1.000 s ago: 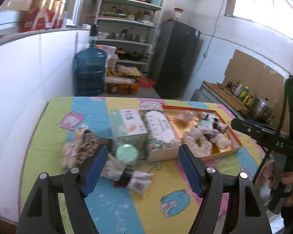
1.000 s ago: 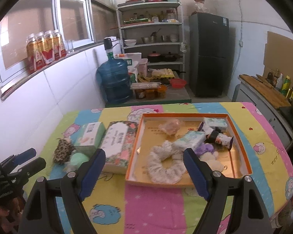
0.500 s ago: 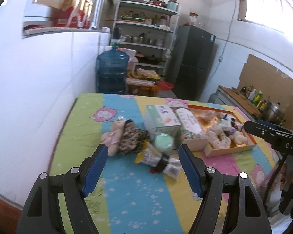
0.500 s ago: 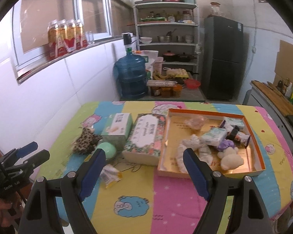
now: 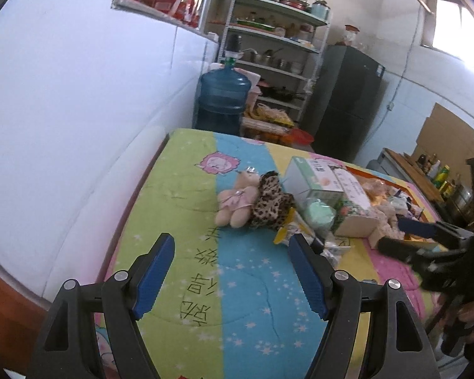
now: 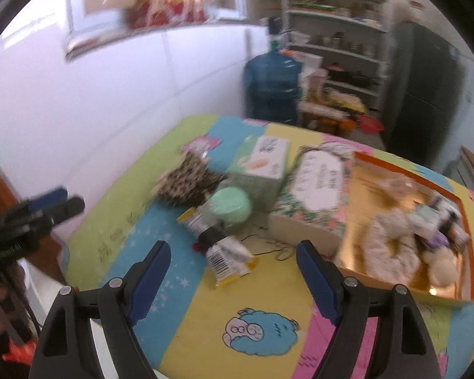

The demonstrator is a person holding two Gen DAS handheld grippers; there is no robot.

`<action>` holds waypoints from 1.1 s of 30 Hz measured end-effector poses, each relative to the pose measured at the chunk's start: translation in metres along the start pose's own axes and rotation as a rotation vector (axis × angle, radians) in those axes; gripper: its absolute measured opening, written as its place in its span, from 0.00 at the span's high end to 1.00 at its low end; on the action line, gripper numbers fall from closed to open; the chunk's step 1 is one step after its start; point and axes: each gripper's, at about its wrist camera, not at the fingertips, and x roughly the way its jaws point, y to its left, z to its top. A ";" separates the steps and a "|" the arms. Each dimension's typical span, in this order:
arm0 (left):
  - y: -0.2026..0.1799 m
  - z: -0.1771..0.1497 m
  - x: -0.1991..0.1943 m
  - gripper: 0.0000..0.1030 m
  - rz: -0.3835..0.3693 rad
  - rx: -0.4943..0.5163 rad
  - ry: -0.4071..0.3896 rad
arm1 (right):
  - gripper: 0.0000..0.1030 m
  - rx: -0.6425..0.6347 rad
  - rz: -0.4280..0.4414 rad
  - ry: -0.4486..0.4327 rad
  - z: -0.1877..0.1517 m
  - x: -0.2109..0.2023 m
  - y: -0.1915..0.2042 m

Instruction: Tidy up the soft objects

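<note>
Both tools gape wide, nothing held. Crinkly snack packet [image 6: 219, 246] lies centre frame in the right wrist view, just ahead of the right tool [image 6: 233, 271], long axis running upper-left to lower-right. From the left tool [image 5: 233, 267] it sits off to the right, so right is nearer.

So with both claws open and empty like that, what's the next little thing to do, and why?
Probably bring the left gripper forward and down onto the pink teddy bear. It lies loose on the cloth beside the leopard-print toy, outside the orange tray where other soft things already sit. The gripper is open, holds nothing, and the bear lies straight ahead of it.
</note>
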 end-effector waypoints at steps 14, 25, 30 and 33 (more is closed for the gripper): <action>0.012 -0.011 0.017 0.26 0.096 -0.091 0.040 | 0.21 -0.230 0.069 0.149 0.007 0.089 0.010; 0.011 -0.016 0.029 0.26 0.126 -0.129 0.063 | 0.57 -0.315 0.106 0.216 -0.004 0.113 0.017; 0.002 -0.013 0.036 0.26 0.093 -0.106 0.066 | 0.57 -0.283 0.136 0.227 -0.014 0.098 0.011; -0.008 -0.011 0.042 0.26 0.048 -0.083 0.071 | 0.57 -0.262 0.160 0.236 -0.030 0.077 0.008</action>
